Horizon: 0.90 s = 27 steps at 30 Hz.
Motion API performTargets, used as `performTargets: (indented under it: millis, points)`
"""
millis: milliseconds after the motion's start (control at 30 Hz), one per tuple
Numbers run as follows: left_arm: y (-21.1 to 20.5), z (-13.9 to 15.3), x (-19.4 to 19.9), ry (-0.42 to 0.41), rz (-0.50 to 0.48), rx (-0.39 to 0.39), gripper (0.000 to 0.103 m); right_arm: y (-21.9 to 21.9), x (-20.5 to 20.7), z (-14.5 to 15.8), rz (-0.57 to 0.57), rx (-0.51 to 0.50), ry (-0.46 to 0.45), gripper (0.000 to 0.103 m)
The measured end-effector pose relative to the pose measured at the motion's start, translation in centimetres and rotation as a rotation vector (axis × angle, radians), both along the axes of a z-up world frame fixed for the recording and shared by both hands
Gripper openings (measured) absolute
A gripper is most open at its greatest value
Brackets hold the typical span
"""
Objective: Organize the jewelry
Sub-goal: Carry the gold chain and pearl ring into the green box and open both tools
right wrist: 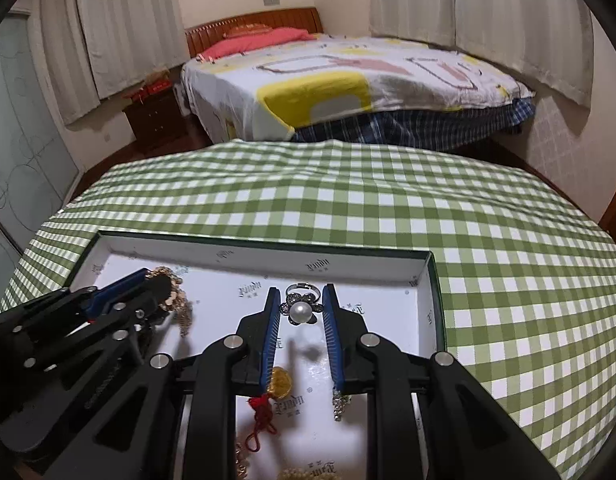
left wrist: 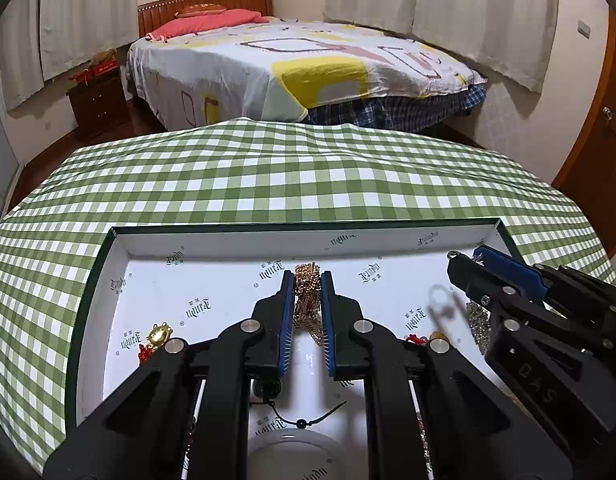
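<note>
My left gripper [left wrist: 308, 304] is clamped on a gold chain [left wrist: 308, 300], its links bunched between the blue pads and a loose tail hanging below them over the white tray [left wrist: 228, 240]. My right gripper [right wrist: 300, 312] is closed on a pearl ring [right wrist: 300, 308], the pearl and its dark flower setting pinched between the pads with the band poking out toward the tray's far wall. My main worry is the ring: I judge the pads bear on a rounded pearl and thin petals, so a small twist could squirt it out, and it might bounce off the tray floor onto the green checked cloth [right wrist: 387, 208]. The chain's dangling tail could also snag on another piece in the tray, or tangle with the crystal strand as I lower it. The two grippers sit near each other over the tray, so their fingers could knock together. As for the tray, it is a shallow box lid with printed lining. Inside it, toward its near left side, lies a gold charm with red cord [left wrist: 158, 338]; near its right side a gold coin on a red tassel [right wrist: 279, 384] and a crystal strand [right wrist: 339, 404]. More gold beads show at the tray's near edge, partly hidden.
</note>
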<state>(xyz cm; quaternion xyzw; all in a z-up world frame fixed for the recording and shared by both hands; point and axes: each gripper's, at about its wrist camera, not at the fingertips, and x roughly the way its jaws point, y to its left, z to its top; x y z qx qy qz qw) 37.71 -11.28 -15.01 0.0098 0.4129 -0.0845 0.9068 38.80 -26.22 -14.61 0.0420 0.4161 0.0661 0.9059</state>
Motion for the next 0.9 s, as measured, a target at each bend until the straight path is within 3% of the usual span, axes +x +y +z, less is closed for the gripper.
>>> performTargets:
  millis: [333, 767, 900]
  points:
    - [-0.2, -0.9, 1.0, 0.059, -0.005, 0.009, 0.013, 0.1, 1.1, -1.3, 0.007, -0.022, 0.070, 0.022]
    - [-0.8, -1.3, 2.1, 0.075, -0.011, 0.016, 0.013, 0.1, 1.9, -1.8, 0.009, -0.019, 0.116, 0.023]
    - [-0.7, -1.4, 2.0, 0.079, -0.010, 0.009, 0.019, 0.1, 1.8, -1.8, 0.009, -0.021, 0.116, 0.033]
